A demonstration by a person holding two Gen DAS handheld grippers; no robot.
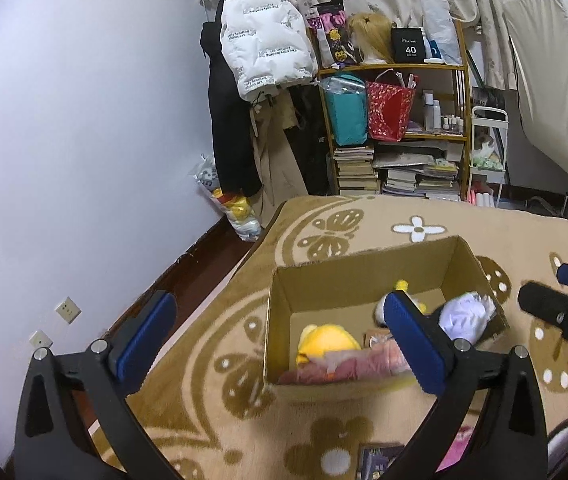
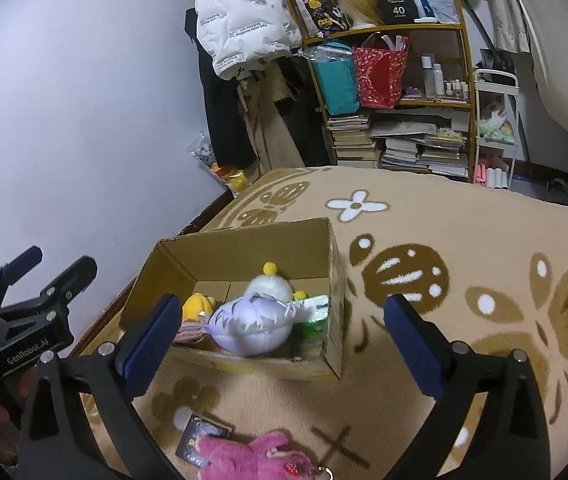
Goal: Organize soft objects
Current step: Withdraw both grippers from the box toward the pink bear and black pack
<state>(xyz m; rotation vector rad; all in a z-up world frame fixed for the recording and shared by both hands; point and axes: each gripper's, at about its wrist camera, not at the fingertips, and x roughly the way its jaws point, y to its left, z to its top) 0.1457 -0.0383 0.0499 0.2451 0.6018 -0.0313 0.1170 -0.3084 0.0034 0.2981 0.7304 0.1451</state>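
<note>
both the left tongs (image 1: 280, 340) and right tongs (image 2: 284, 344) gape fully wide and empty over the cardboard box (image 2: 333, 280) on the patterned blanket (image 2: 463, 220); the lilac plush (image 2: 250, 326) lies inside among other toys, seemingly dropped in; a pink plush (image 2: 244, 456) waits outside.

Both grippers are looking like the same build: the left gripper (image 1: 280, 336) and right gripper (image 2: 284, 336) are each showing chunky black curved arms with triangular cutouts, silver round bolts at the pivots, and ribbed blue pads (image 1: 415, 344) lining the fingers. From the right wrist cam, the left one's black body is wearing white "GenRobot.AI" lettering plus several small silver screws.
</note>
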